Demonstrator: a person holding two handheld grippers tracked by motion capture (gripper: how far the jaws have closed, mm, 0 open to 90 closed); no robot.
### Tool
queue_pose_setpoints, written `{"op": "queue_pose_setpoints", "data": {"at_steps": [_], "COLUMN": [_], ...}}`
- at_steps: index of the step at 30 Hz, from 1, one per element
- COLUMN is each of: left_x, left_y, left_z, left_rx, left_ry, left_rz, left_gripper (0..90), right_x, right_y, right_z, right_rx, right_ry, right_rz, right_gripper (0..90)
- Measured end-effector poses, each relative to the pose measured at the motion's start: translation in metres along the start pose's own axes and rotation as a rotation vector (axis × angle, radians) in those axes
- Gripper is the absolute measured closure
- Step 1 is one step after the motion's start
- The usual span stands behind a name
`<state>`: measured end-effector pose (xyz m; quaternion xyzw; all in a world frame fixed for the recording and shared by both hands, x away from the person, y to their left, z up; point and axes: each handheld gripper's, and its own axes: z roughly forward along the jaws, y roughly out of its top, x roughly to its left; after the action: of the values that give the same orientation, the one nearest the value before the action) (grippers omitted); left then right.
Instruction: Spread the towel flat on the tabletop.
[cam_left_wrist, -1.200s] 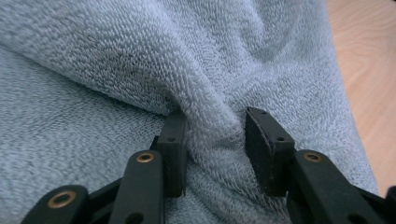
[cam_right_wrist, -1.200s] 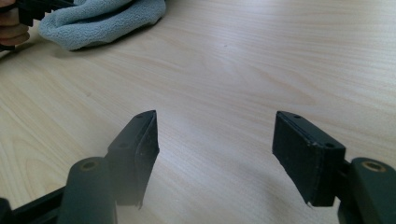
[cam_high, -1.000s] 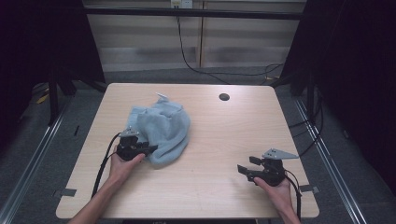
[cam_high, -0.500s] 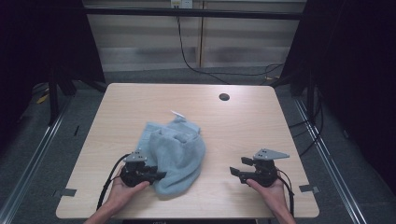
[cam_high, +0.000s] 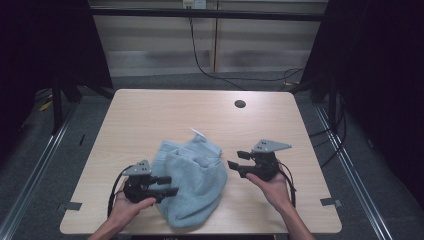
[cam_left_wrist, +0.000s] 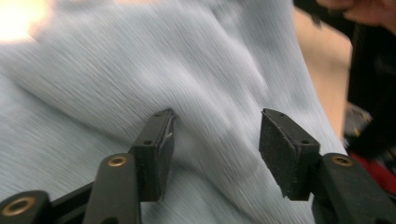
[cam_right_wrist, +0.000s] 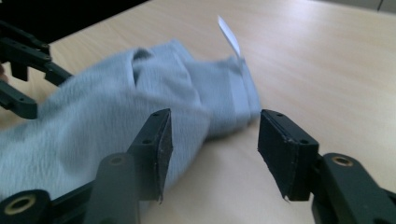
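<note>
Towel dragged to the desk's near edge and let go.
The left gripper (cam_high: 167, 185) has just been opening, spread over the blue towel (cam_high: 192, 182); the right gripper (cam_high: 237, 159), narrowing but empty, nears the towel's corner.

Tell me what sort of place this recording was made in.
Most likely a lab or recording station, not a home. A bare wooden table with a cable hole stands between dark curtains, cables trail over the grey floor, and the only item on it is a light blue towel.
</note>
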<state>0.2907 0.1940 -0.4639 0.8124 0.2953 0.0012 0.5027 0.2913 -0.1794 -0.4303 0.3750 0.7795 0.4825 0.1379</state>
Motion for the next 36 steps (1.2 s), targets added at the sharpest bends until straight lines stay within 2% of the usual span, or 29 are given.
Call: {"op": "queue_pose_setpoints", "data": {"at_steps": [2,4,5,6,7,9,12,14,15,16,17,18,20,24,29,33,35,36], "left_x": [0.014,0.031,0.031,0.046,0.051,0.058,0.052,0.05,0.045,0.041,0.041,0.035,0.031,0.03,0.031,0.031,0.031,0.03], "left_y": [0.01,0.015,0.015,0.013,0.011,0.004,-0.002,-0.003,-0.003,-0.004,-0.004,-0.005,-0.005,-0.005,-0.006,-0.007,-0.008,-0.008], "left_z": [0.003,0.009,0.009,0.018,0.024,0.034,0.042,0.043,0.045,0.047,0.047,0.051,0.054,0.056,0.054,0.051,0.049,0.049], "left_rx": [-0.018,-0.035,-0.035,-0.035,-0.016,0.016,0.054,0.061,0.08,0.094,0.094,0.111,0.119,0.122,0.121,0.122,0.119,0.121], "left_ry": [0.041,0.093,0.093,0.152,0.169,0.125,0.119,0.11,0.064,0.055,0.055,0.043,0.019,0.006,-0.006,-0.006,-0.005,-0.007], "left_rz": [-0.029,-0.063,-0.063,-0.096,-0.094,-0.12,-0.067,-0.059,-0.023,-0.005,-0.005,0.026,0.032,0.028,0.016,0.017,0.017,0.017], "left_gripper": [43.0,41.2,40.0,36.7,32.2,29.3,29.2,31.5,41.4,51.5,53.3,56.3,63.3,69.1,71.3,73.6,75.2,75.7], "right_x": [-0.001,-0.002,-0.001,-0.001,0.0,0.002,0.006,0.007,0.009,0.01,0.012,0.014,0.02,0.024,0.02,0.02,0.022,0.023], "right_y": [0.014,0.026,0.031,0.036,0.039,0.042,0.04,0.038,0.033,0.031,0.028,0.026,0.021,0.014,0.005,0.0,0.0,0.0], "right_z": [0.015,0.035,0.046,0.057,0.069,0.09,0.115,0.121,0.13,0.132,0.134,0.135,0.135,0.137,0.14,0.14,0.141,0.141], "right_rx": [0.001,0.024,0.041,0.061,0.08,0.105,0.141,0.145,0.157,0.165,0.174,0.179,0.195,0.223,0.248,0.249,0.263,0.268], "right_ry": [0.027,0.048,0.052,0.064,0.082,0.092,0.115,0.117,0.14,0.147,0.162,0.174,0.19,0.203,0.205,0.195,0.187,0.188], "right_rz": [-0.002,-0.007,-0.012,-0.018,-0.013,-0.022,-0.013,-0.01,0.0,-0.002,0.003,0.004,-0.002,-0.014,0.008,0.004,-0.021,-0.03], "right_gripper": [50.8,51.4,51.3,50.5,49.7,47.1,43.1,42.1,40.9,39.3,39.0,38.4,37.6,36.6,39.7,50.2,55.4,61.5]}}
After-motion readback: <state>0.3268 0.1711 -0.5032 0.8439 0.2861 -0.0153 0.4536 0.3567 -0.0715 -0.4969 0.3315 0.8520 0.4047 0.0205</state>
